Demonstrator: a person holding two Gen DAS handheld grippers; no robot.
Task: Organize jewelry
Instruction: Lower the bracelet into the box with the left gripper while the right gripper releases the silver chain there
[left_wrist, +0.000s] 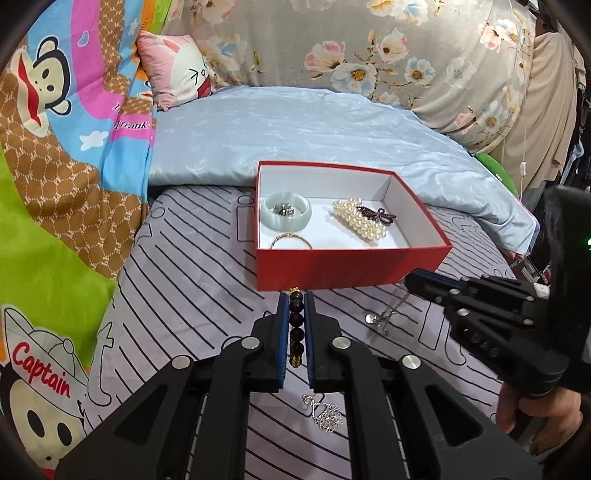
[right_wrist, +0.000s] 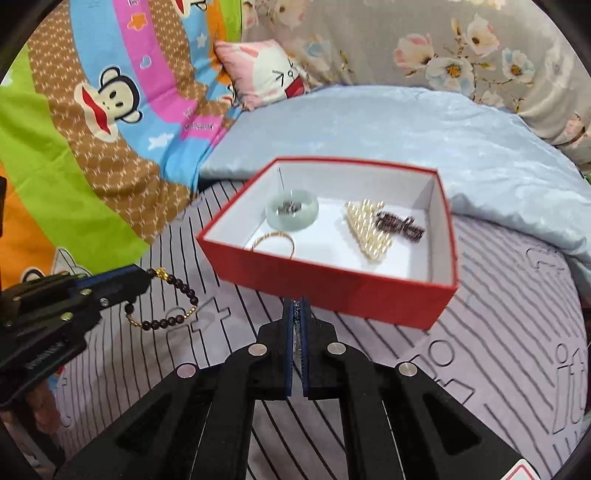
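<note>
- Gripping a dark bead bracelet (left_wrist: 296, 325) in the left claw (left_wrist: 296, 295), clenched on a row of beads along the pads. In the right wrist view the rest of the loop hangs free below.
- Holding this bracelet just before the near wall of the red box (left_wrist: 332, 269), probably ready to go over the rim.
- Pinching a thin silver chain (left_wrist: 386, 314) in the right claw (right_wrist: 296, 308), clenched almost flat because the chain is so fine.
- Hanging from that claw down toward the striped sheet (left_wrist: 184, 295), near the right front corner of the box; cannot tell if the pendant end touches the cloth.
- Lying inside the box: a pale green bangle (left_wrist: 286, 212), a pearl piece (left_wrist: 360, 219) and a thin gold ring (left_wrist: 291, 240), mostly kept apart, likely to avoid tangling.
- Waiting on the sheet under the left claw: one more silver ornament (left_wrist: 327, 415).
- Judging the work as partly done; likely next, lifting both pieces over the wall onto the bare floor of the box, minding that the chain does not catch on the rim.
</note>
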